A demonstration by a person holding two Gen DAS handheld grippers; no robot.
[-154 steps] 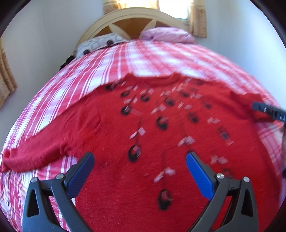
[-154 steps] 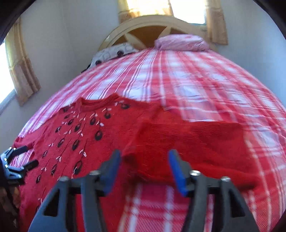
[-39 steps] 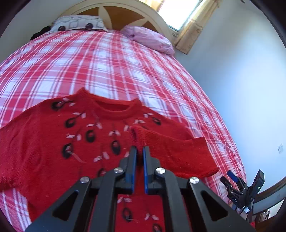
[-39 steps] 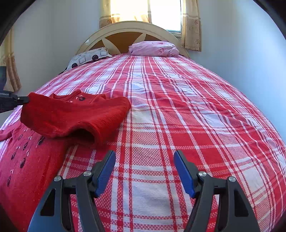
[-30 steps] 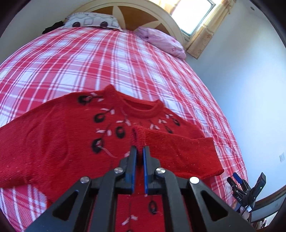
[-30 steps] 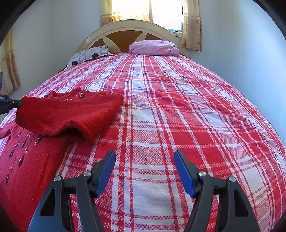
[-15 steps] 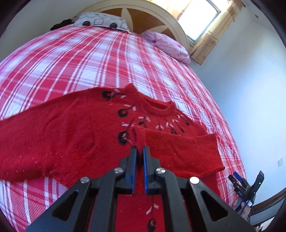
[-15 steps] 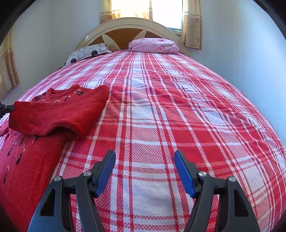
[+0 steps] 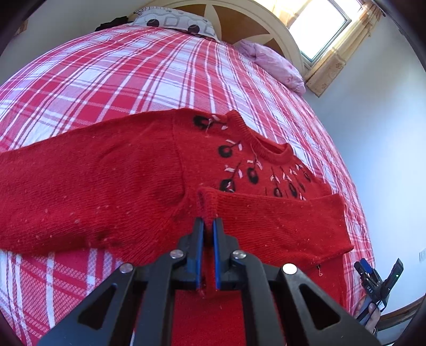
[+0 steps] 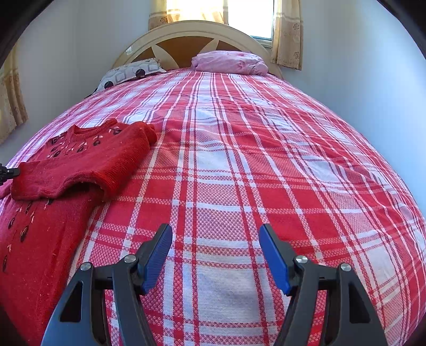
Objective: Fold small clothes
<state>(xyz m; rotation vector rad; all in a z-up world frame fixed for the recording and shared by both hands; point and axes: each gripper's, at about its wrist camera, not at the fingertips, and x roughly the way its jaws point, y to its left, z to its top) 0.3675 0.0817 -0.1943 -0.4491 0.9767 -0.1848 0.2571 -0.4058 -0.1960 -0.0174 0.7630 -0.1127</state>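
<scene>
**A:** From my left wrist camera, what's cut off? The red knitted sweater with black-and-white flower embroidery [image 9: 202, 165] runs off the frame at the left, so I can't see the end of that outstretched sleeve [image 9: 87, 181]. Its lower body is hidden behind the left gripper [image 9: 208, 223].

**B:** And the jaws there?

**A:** Together, clamped on the cuff of the other sleeve [image 9: 271, 221], which is folded across the sweater's chest, below the neckline. The cuff stands up a little between the blue pads [image 9: 216, 255].

**B:** My right wrist camera shows the sweater [image 10: 80, 165] only at the left, near the left edge of the red-and-white plaid bedspread [image 10: 239, 170]; its hem goes out of frame at the bottom left. The folded sleeve [image 10: 69, 178] lies raised, a dark gap under its near end. Of the left gripper I get just a black tip [image 10: 8, 171] at the frame's edge, touching that sleeve.

**A:** The right gripper?

**B:** The right gripper [image 10: 215, 252] has its jaws apart, nothing between them, over bare bedspread well apart from the sweater. In your view it's a small dark shape [image 9: 378, 282] at the bottom right corner, too small to read.

**A:** Both views show the cream arched headboard [image 10: 197, 34], a grey patterned pillow [image 9: 175, 22] and a pink pillow [image 9: 271, 64] at the bed's far edge.
</scene>
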